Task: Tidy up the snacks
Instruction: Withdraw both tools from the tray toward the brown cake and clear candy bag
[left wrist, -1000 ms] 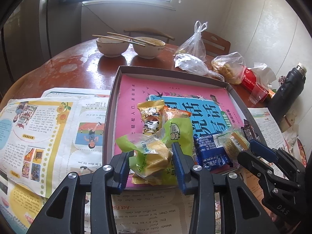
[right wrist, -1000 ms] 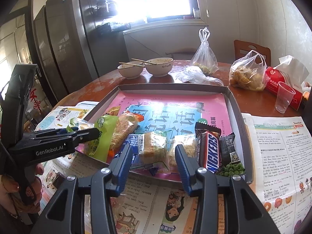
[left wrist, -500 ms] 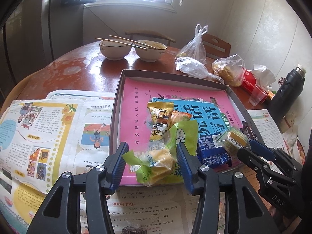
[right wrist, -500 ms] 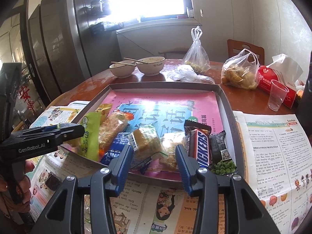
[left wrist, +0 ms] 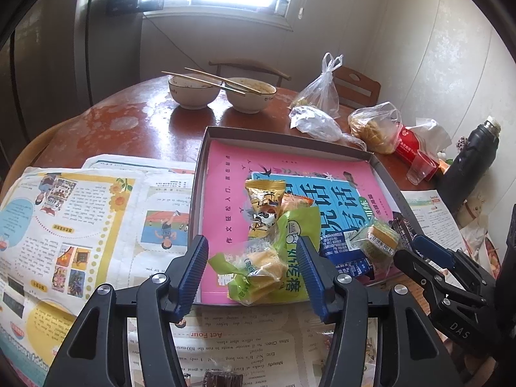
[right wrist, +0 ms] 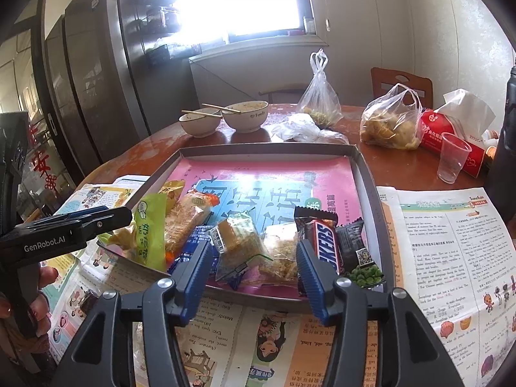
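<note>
- Round wooden table (left wrist: 106,122) under a bright window, spread with newspapers (left wrist: 80,213).
- Lying heaped at the near edge of a shallow tray (right wrist: 364,174): wrapped snacks (right wrist: 245,245).
- Left gripper (left wrist: 251,271) just opening, straddling a green-wrapped pastry (left wrist: 258,267), pads clear.
- Right gripper (right wrist: 254,267) widening likewise, hovering around a clear cracker packet (right wrist: 238,242).

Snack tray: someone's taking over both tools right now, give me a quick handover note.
Left tool: open, jaws have just been opening; the green-wrapped yellow cake lies between them, unpressed.
Right tool: open, also just opening, over the clear-wrapped crispy bars.
Both packets lie in the grey tray, heaped along its near edge with the Snickers bar, green pea packet and blue packet.
Done: snacks are in the tray.
Left: one dark wrapped sweet on the newspaper; the heap looks unsorted.
</note>
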